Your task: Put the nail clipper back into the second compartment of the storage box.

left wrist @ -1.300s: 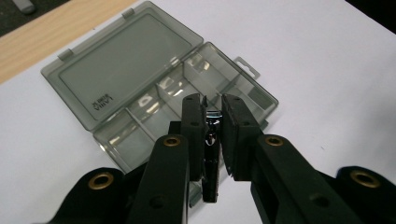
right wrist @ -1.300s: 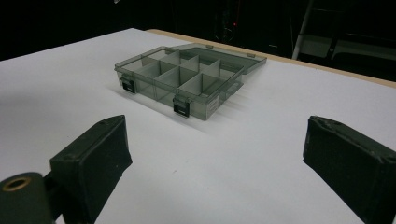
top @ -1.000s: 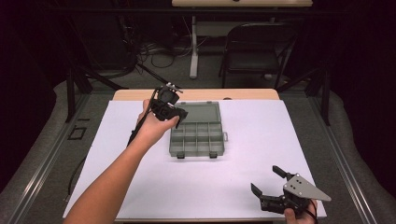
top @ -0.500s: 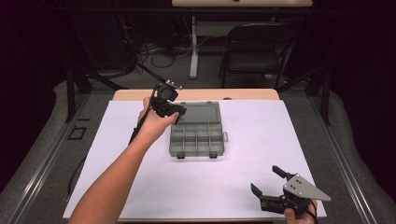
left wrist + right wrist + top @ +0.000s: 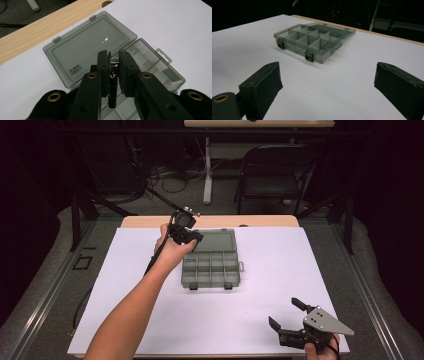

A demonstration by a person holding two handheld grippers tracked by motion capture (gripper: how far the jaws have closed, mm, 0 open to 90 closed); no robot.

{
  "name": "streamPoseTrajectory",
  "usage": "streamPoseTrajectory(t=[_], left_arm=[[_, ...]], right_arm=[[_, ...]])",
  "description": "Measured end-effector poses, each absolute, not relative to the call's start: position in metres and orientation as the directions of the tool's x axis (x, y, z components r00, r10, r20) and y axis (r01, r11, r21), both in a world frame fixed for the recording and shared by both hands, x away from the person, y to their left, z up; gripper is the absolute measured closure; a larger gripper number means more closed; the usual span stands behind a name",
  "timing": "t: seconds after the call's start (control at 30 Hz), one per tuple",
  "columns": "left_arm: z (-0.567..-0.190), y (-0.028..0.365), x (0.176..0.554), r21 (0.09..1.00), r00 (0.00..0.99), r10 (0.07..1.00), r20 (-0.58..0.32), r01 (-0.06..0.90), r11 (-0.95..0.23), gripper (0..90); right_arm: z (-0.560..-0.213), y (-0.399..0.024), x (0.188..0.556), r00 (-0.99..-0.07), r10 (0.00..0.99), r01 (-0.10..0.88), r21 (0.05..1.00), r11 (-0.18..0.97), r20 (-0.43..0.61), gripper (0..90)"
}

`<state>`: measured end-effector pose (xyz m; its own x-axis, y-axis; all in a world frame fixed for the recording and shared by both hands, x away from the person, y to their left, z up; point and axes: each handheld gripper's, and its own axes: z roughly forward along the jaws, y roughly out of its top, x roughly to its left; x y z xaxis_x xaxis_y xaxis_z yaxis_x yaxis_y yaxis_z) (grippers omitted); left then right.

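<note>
A grey see-through compartment box lies mid-table with its lid folded back flat on the far side. My left gripper hovers over the box's far left corner. In the left gripper view, the left gripper is shut on a thin dark glossy piece hanging between its pads, above the lid and the compartments; what the piece is I cannot tell. My right gripper rests near the front right edge, open and holding nothing. The right gripper view shows the right gripper facing the box, whose compartments look empty.
A white sheet covers the table, with a wooden strip showing along the far edge. A folding chair and a table leg stand beyond it. A dark cable trails off the left side.
My left gripper has moved slightly right and lower over the box with the dark piece still held. The right gripper has stayed where it was.
</note>
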<state>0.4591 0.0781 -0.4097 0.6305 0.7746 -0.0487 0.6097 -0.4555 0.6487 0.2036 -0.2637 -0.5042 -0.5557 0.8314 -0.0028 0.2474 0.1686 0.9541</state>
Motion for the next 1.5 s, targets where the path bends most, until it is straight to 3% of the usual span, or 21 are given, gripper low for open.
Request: streamPoseTrajectory(t=[0.73, 1.5], left_arm=[[-0.436, 0.068, 0.477, 0.662, 0.648, 0.76, -0.043, 0.589, -0.464, 79.9], [-0.471, 0.064, 0.48, 0.636, 0.638, 0.766, -0.082, 0.625, -0.453, 79.9]], right_arm=[[-0.505, -0.264, 0.204, -0.561, 0.828, 0.255, 0.952, 0.167, 0.005, 7.0], [-0.505, -0.264, 0.204, -0.563, 0.826, 0.253, 0.953, 0.168, 0.004, 7.1]])
